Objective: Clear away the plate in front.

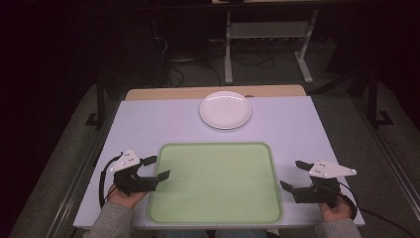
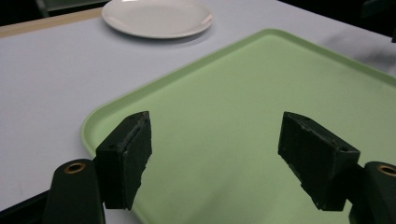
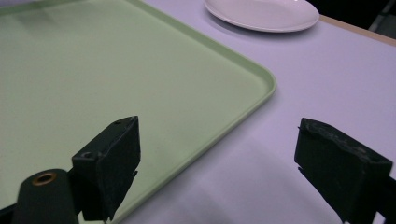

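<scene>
2 grippers, left and right, jaws spread, flank green tray; plate beyond.

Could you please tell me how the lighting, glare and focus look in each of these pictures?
High view: the table is evenly lit, the room behind dark, with a small glare streak on the white plate. Left gripper view: the green tray is sharp, the near black jaws slightly soft, and the plate casts a faint shadow. Right gripper view: soft jaw shadows fall on the table, without harsh glare.

Left claw and right claw gape open.
</scene>
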The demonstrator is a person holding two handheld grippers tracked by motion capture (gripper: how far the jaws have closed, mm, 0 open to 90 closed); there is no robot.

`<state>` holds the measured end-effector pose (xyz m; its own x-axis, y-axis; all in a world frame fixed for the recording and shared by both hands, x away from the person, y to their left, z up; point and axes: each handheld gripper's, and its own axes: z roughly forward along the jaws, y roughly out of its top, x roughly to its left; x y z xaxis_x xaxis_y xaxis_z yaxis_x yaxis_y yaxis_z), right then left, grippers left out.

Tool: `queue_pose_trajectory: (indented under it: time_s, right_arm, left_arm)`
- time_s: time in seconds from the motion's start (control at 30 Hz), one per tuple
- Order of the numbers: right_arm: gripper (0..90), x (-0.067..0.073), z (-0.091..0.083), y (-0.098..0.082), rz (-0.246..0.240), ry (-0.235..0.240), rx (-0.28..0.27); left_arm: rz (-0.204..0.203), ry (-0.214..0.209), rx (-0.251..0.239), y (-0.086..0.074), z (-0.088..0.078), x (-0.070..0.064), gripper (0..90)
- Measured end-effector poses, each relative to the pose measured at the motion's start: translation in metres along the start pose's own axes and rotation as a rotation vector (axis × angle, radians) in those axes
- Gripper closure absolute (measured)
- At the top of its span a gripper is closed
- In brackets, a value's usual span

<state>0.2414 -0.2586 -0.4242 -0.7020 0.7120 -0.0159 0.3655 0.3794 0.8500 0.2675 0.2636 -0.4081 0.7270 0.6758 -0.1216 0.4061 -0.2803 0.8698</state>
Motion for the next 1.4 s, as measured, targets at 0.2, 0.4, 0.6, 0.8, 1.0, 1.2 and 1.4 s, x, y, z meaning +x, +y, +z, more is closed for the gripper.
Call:
queue_pose_trajectory:
  time_s: [0.2, 0.4, 0.6, 0.8, 1.0, 1.2, 1.4]
  right_arm:
    - [13.6, 0.000, -0.001, 0.000, 0.001, 0.002, -0.003]
    - [13.6, -0.001, -0.005, 0.000, 0.004, -0.002, -0.012]
    - [13.6, -0.001, -0.005, 0.000, 0.006, 0.000, -0.013]
    - [13.6, 0.000, -0.004, 0.002, -0.009, 0.000, -0.006]
    - [13.6, -0.001, -0.005, 0.002, 0.000, 0.000, -0.007]
    - [13.6, -0.001, -0.006, 0.002, -0.003, -0.004, -0.013]
    - [13.6, -0.001, -0.007, 0.003, -0.005, -0.002, -0.014]
  left_arm:
    - [-0.015, -0.023, 0.004, 0.012, 0.008, 0.000, 26.5]
    - [-0.001, -0.034, 0.024, 0.028, 0.018, -0.001, 25.8]
    - [-0.002, -0.034, 0.039, 0.037, 0.024, -0.001, 26.2]
    - [0.005, -0.027, 0.058, 0.054, 0.034, 0.002, 26.1]
    - [0.004, -0.031, 0.075, 0.071, 0.046, 0.005, 26.2]
    - [0.005, -0.033, 0.095, 0.085, 0.061, 0.007, 26.6]
    - [0.003, -0.041, 0.104, 0.097, 0.074, 0.007, 27.4]
